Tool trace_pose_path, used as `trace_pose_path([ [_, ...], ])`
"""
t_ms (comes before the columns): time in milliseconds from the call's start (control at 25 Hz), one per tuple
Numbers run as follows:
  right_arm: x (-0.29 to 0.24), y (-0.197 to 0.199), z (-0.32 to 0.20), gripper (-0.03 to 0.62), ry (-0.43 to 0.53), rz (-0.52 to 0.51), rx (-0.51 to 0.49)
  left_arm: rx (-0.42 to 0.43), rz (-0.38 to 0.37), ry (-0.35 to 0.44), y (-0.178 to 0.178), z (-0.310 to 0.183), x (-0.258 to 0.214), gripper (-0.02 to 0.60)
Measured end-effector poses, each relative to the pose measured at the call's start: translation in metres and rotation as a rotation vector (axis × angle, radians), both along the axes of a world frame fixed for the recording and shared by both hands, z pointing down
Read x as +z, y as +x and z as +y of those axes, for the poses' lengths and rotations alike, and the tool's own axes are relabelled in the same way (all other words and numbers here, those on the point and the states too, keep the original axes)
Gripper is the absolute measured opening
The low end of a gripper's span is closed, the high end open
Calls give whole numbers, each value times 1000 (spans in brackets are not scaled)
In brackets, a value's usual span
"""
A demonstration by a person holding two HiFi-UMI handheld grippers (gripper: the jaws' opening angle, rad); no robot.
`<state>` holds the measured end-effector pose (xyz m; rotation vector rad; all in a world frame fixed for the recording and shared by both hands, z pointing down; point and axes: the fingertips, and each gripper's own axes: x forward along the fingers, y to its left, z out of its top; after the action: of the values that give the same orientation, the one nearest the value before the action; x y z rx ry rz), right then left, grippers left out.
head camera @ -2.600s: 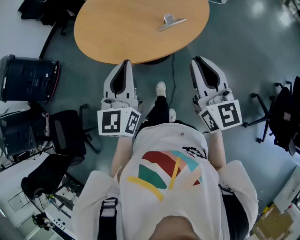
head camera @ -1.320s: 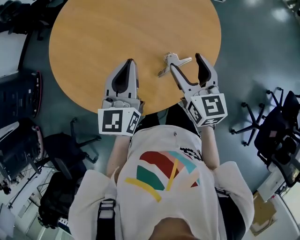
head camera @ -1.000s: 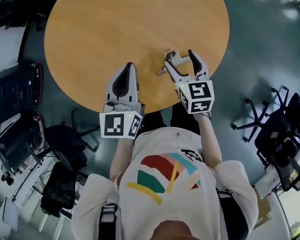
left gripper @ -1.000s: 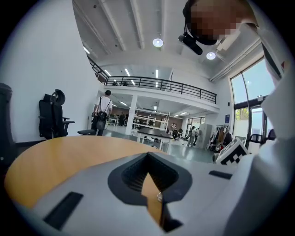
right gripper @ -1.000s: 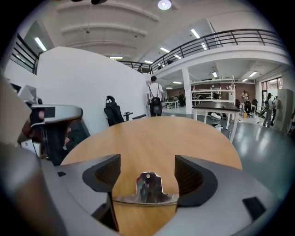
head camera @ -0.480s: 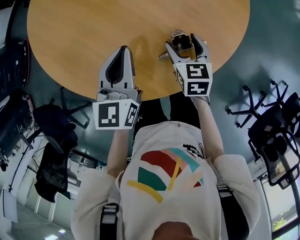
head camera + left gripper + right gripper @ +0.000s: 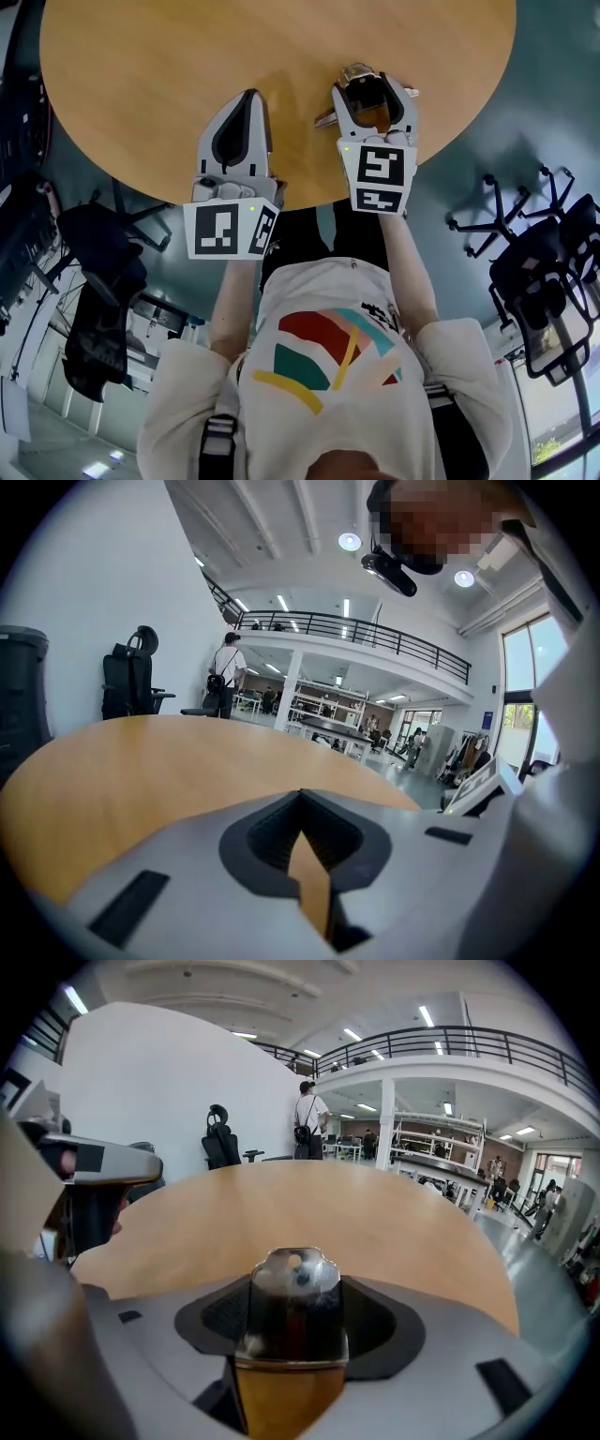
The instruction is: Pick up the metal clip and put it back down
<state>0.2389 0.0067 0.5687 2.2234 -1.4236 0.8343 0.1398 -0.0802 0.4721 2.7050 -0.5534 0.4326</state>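
Note:
The metal clip [image 7: 359, 74] lies near the front edge of the round wooden table [image 7: 159, 66]. My right gripper [image 7: 372, 86] straddles it. In the right gripper view the shiny clip [image 7: 292, 1312] stands upright and fills the gap between the dark pads, which touch its two sides. The jaws are closing on it. My left gripper [image 7: 247, 97] hovers over the table's near edge to the left of the clip. It is shut with nothing in it, and its tips [image 7: 302, 803] meet over bare wood.
Office chairs stand on the floor at the right [image 7: 534, 272] and at the left [image 7: 94, 272]. The table's near edge runs just under both grippers. A black chair [image 7: 131, 682] and a standing person [image 7: 225, 672] show beyond the table's far side.
The right gripper has moved forward over the clip and brought its jaws in against the clip's sides. The left gripper has stayed shut beside it. The head camera has tilted lower.

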Motion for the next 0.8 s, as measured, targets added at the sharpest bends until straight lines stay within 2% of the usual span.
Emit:
trace_pose_path([
  [160, -17, 3, 0, 298, 56, -45, -7, 7, 33, 34, 9, 1, -22, 43],
  [280, -56, 12, -10, 298, 128, -2, -8, -3, 66, 72, 10, -10, -48, 43],
  [520, -189, 34, -18, 298, 331, 123, -23, -42, 137, 186, 13, -19, -138, 43],
  [680, -286, 47, -48, 298, 519, 252, -79, -94, 257, 305, 19, -51, -211, 43],
  [800, -344, 37, -25, 298, 627, 300, -103, -95, 317, 352, 13, -34, -256, 43],
])
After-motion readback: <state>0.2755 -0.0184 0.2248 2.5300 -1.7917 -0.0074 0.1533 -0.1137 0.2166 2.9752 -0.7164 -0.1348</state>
